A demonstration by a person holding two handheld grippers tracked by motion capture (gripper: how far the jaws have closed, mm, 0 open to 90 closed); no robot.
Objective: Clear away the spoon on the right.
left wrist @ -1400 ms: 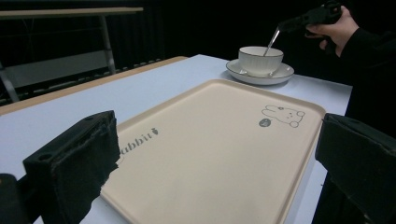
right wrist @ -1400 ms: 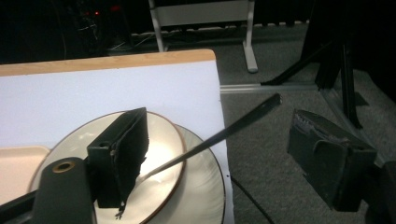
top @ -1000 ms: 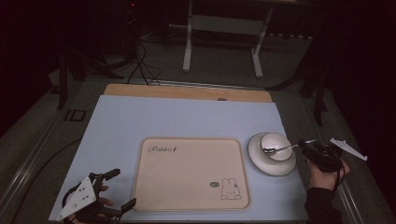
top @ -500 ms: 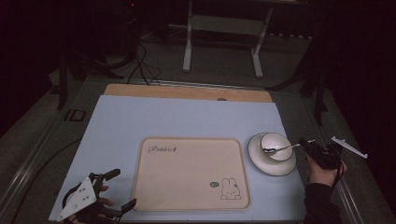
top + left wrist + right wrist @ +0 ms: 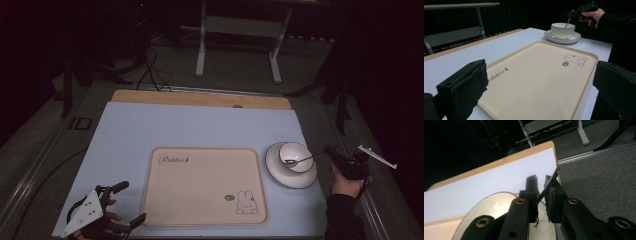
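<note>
A white bowl (image 5: 295, 152) stands on a saucer (image 5: 290, 176) to the right of a beige rabbit-print tray (image 5: 205, 185). A metal spoon (image 5: 300, 160) rests with its head in the bowl and its handle pointing right. My right gripper (image 5: 331, 151) is shut on the end of that handle; in the right gripper view the spoon handle (image 5: 548, 185) runs slantwise between the two near-closed jaws, above the saucer (image 5: 486, 207). My left gripper (image 5: 132, 201) stands wide open at the tray's near left corner with nothing in it. The left gripper view shows the tray (image 5: 536, 70), bowl (image 5: 562, 28) and right gripper (image 5: 580, 10).
The pale blue table top (image 5: 200, 130) has a wooden strip (image 5: 200, 98) along its far edge. A metal rail (image 5: 372, 210) runs along the table's right side by my right forearm. A white table frame (image 5: 240, 30) stands on the dark floor beyond.
My right hand has shifted very slightly to the right with the spoon handle in its jaws. The left gripper, tray and bowl have not moved.
</note>
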